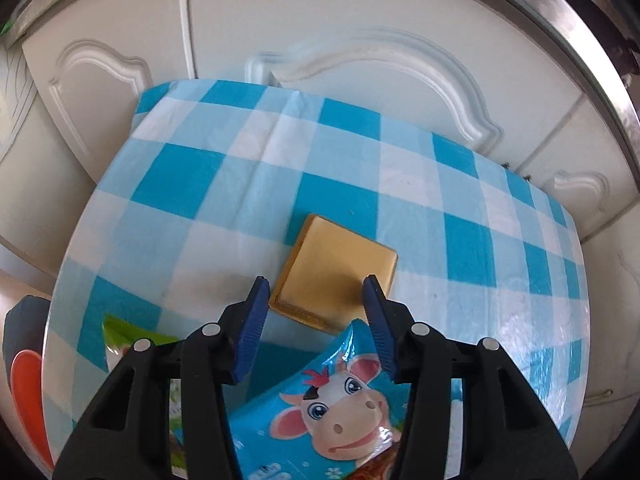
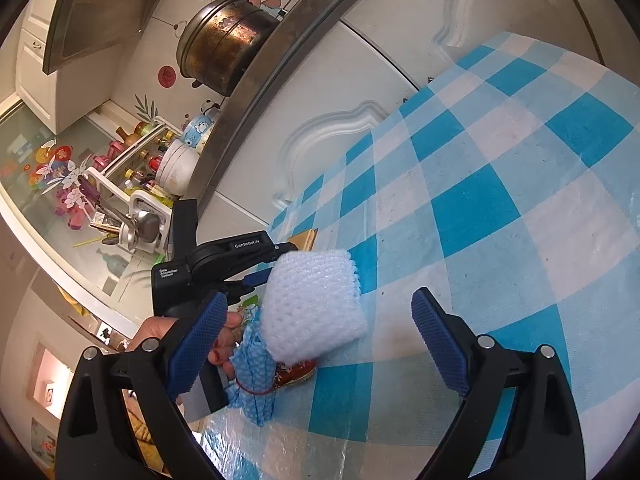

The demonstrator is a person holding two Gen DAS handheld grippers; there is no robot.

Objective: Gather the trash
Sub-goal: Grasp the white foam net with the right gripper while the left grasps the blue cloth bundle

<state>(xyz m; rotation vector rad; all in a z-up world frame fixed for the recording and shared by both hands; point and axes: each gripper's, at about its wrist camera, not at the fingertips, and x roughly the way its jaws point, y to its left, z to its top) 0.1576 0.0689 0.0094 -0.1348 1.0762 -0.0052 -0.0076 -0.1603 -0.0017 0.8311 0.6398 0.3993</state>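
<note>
A flat gold square packet lies on the blue-and-white checked tablecloth. My left gripper is open, its fingers either side of the packet's near edge, above a blue cow-print wrapper. A green wrapper lies to the left. In the right wrist view, a white foam fruit net and a blue mesh net lie on the cloth. My right gripper is open around the foam net, not touching it. The left gripper body shows beyond.
White cabinet doors stand right behind the table. A metal counter edge carries a brass pot and a rack of utensils. An orange object sits off the table's left edge.
</note>
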